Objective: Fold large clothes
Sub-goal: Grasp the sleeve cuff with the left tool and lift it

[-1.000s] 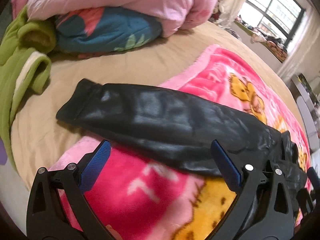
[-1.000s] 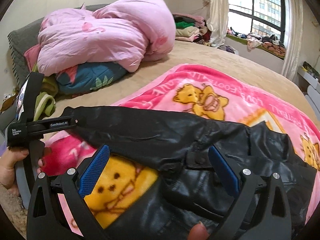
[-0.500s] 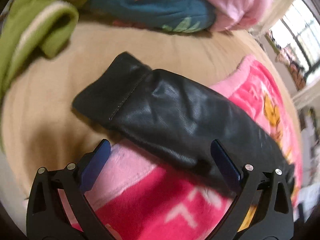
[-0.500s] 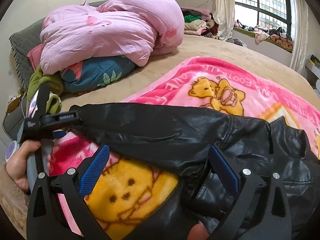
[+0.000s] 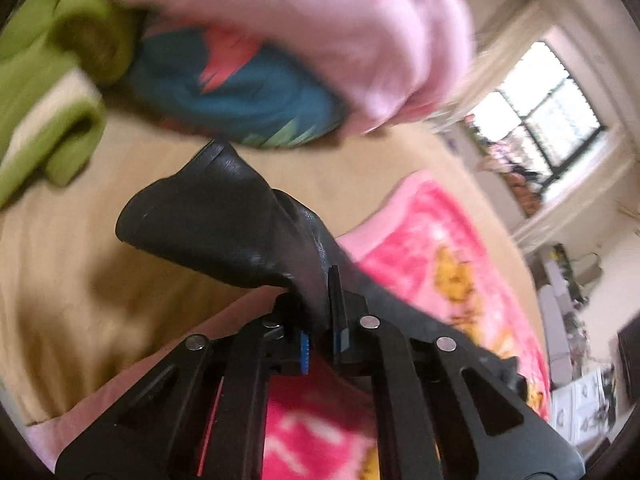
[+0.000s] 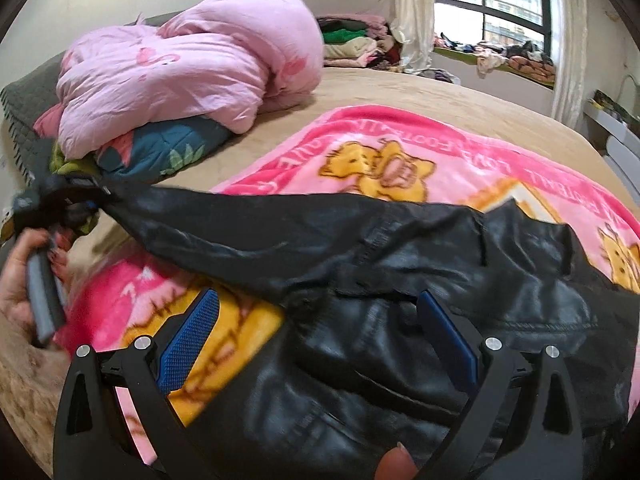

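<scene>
A black leather jacket [image 6: 400, 288] lies on a pink cartoon blanket [image 6: 400, 152] on the bed. My left gripper [image 5: 318, 312] is shut on the jacket's sleeve [image 5: 224, 220] near its cuff and lifts it off the bed; the cuff sticks up beyond the jaws. In the right wrist view the left gripper [image 6: 86, 200] holds the sleeve end at the far left, the sleeve stretched taut. My right gripper [image 6: 316, 340] is open, its blue pads [image 6: 188, 340] on either side of the jacket's body, just above it.
A rolled pink duvet [image 6: 188, 76] on a teal floral quilt [image 6: 160, 152] lies at the head of the bed. A green garment [image 5: 48, 80] lies to the left. Folded clothes [image 6: 352, 40] are stacked by the window. The tan bedsheet [image 5: 60, 280] shows around the blanket.
My left gripper moved to the sleeve's cuff end, closed on it and lifted it. The sleeve is now pulled taut. The right gripper stayed open over the jacket's body.
</scene>
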